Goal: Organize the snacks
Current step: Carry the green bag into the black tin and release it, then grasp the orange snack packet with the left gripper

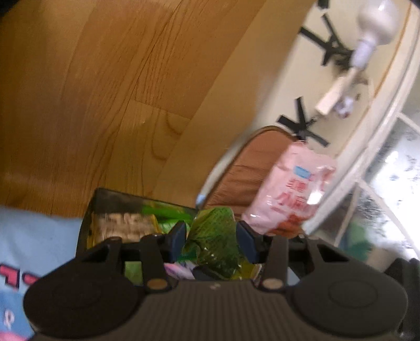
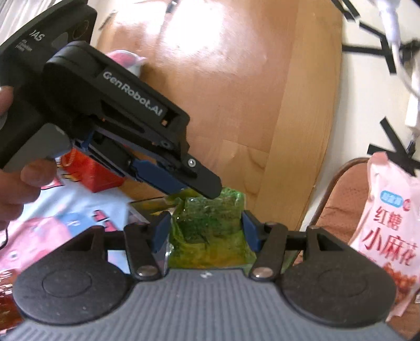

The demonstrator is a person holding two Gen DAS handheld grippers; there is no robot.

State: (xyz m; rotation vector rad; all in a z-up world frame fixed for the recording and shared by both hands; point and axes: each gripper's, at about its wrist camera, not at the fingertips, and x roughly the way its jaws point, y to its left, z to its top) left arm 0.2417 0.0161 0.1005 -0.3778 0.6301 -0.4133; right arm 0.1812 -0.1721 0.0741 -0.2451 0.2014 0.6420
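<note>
- Green snack packet (image 2: 210,230), crinkled and glossy, sits between the blue pads of the right gripper (image 2: 206,230); both pads press against its sides, so the right gripper is pinching it.
- From the left wrist view the same green packet (image 1: 214,244) also lies between the left gripper's (image 1: 211,240) pads, which are drawn in close on it and pinch it too.
- In the right wrist view, the left gripper's (image 2: 194,183) black finger tips reach down onto the packet's far upper edge; a hand (image 2: 15,178) wraps its grip at the left side.
- Just beyond the left gripper's fingers lies a dark-edged snack pack (image 1: 123,220) with green print, blurred.
- Left of both tools is a pale blue printed cloth (image 1: 34,236) with pink figures; on it, past the left gripper as seen from the right wrist, stands a red box (image 2: 92,173).
- Right of the tools a pink snack bag (image 2: 391,230) with red characters leans in a brown seat with a dark rim (image 1: 252,170).
- Farther out is a wooden table top (image 1: 105,91), bright with glare, ending at a curved edge.
- Beyond that edge, a cream floor (image 1: 288,65) carries crossed strips of black tape (image 1: 328,44), with a white appliance (image 1: 372,23) blurred at the top right.
- At the far right of the left wrist view a white frame (image 1: 372,168) with glass panes shows.
</note>
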